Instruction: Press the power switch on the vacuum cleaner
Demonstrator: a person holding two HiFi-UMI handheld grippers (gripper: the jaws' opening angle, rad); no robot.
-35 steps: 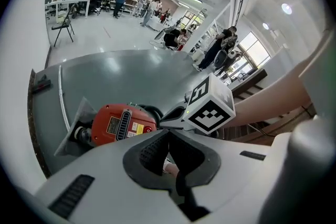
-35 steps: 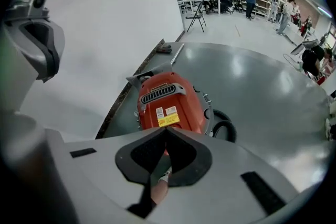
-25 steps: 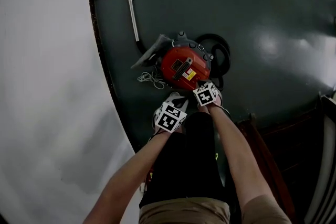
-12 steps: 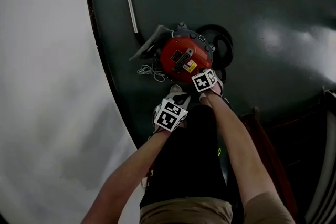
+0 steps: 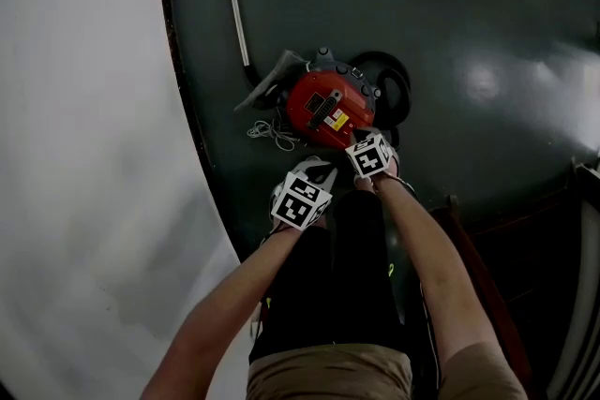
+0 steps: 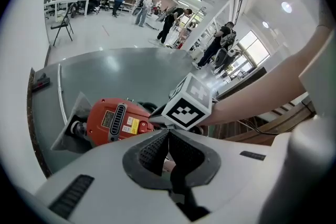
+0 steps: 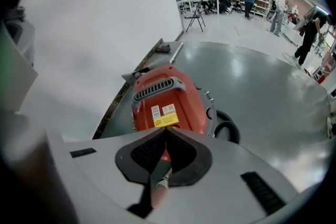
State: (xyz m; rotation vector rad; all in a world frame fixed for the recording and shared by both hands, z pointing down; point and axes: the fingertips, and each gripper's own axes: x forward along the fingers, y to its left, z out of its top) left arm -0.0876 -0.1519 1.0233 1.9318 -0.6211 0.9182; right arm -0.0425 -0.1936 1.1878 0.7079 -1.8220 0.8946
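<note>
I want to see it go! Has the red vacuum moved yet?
No. The vacuum cleaner still sits by the metal tube's lower end; only the view shifted.

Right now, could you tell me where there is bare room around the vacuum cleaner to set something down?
The green surface is bare right of the black hose and beyond the vacuum cleaner, right of the metal wand. Crowded on its left, where the white cord and grey nozzle lie by the edge.
</note>
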